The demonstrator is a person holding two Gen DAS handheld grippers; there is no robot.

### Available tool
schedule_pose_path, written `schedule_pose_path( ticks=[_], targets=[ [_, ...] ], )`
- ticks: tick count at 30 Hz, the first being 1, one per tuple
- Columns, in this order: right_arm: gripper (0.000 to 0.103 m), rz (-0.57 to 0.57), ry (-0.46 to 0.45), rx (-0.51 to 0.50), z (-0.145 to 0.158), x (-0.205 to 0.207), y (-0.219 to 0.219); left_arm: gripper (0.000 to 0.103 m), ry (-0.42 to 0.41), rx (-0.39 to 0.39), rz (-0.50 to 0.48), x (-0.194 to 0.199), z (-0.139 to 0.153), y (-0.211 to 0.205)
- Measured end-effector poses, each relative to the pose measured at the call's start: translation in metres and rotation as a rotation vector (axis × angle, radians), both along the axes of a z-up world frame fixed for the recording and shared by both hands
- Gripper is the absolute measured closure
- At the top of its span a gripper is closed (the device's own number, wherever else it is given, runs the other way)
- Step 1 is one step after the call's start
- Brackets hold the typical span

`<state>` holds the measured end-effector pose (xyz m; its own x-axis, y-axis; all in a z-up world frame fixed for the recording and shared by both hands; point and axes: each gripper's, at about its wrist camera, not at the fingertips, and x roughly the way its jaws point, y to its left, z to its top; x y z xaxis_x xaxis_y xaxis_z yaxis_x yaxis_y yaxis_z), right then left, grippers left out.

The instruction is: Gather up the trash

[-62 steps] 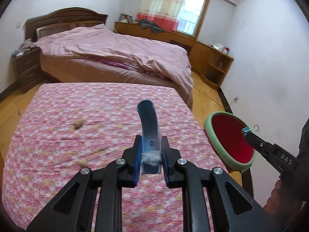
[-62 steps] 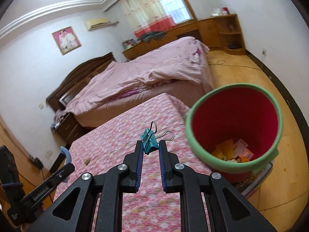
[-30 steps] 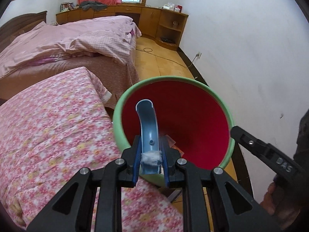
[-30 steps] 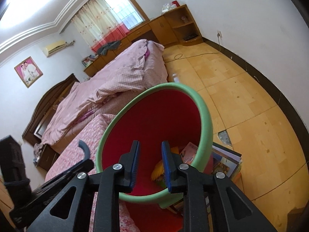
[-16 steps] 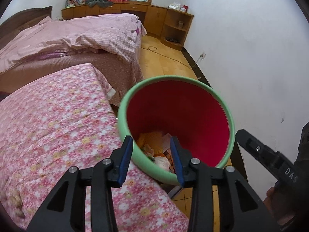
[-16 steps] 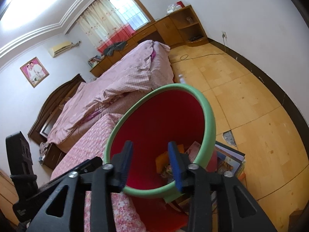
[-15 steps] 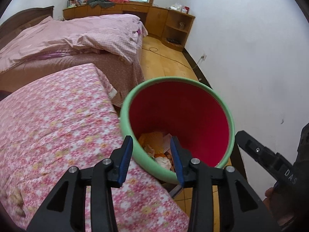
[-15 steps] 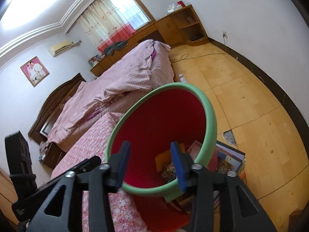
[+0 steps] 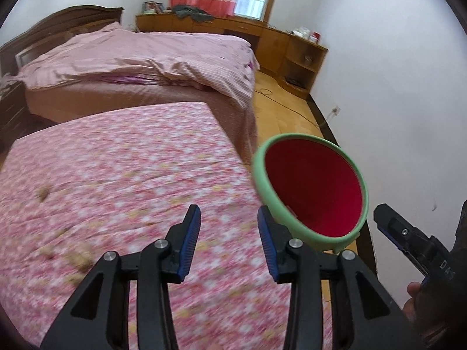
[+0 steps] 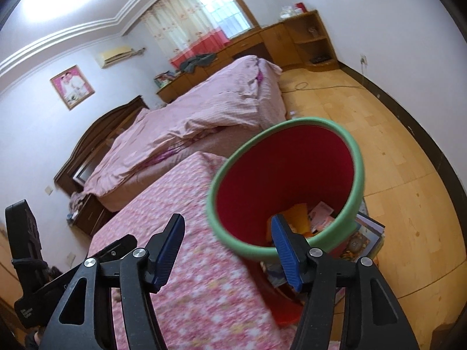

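L gripper [image 9: 229, 221]: blue pads apart, nothing between them, released. It hangs over the floral cover [image 9: 116, 175], just left of the bin [image 9: 309, 195].

R gripper [image 10: 227, 242]: jaws opening, nothing between them; right pad sits in front of the bin's near rim, left pad over the cover beside the bin.

Bin = red inside w/ green rim, at the corner of the floral cover, on the floor side. Paper scraps [image 10: 309, 218], orange and pink, lie at its bottom. Books or mags [image 10: 364, 236] stacked on the floor against the bin's far side.

Brown crumbs [image 9: 43, 192] on the cover, well left of the bin; more bits [image 9: 78, 258] nearer the L gripper, blurred.

Pink bed [image 9: 140, 58] behind the bin, wooden desk unit [image 9: 292, 49] beyond that.
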<state>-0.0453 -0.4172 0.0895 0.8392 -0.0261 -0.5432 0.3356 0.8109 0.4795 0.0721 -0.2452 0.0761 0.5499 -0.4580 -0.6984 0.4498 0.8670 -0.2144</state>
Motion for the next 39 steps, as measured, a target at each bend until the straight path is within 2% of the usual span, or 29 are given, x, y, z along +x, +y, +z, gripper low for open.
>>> schedule_pose_path(
  ticks=[6,10,18,28,39],
  targets=[
    [0.039,0.080,-0.017,-0.030,0.013,-0.001,0.039,0.058,-0.038,-0.019,0.103,-0.015,0.013,0.056],
    [0.032,0.118,-0.024,-0.061,0.023,-0.004,0.063,0.058,-0.054,-0.028,0.165,-0.024,0.022,0.090],
    [0.032,0.198,-0.043,-0.138,0.039,-0.014,0.113,0.058,-0.140,-0.022,0.294,-0.058,0.044,0.153],
    [0.031,0.250,-0.070,-0.206,0.042,-0.025,0.158,0.057,-0.245,0.001,0.413,-0.097,0.061,0.200],
    [0.030,0.277,-0.101,-0.291,0.049,-0.034,0.183,0.057,-0.283,-0.018,0.447,-0.109,0.061,0.214]
  ],
)
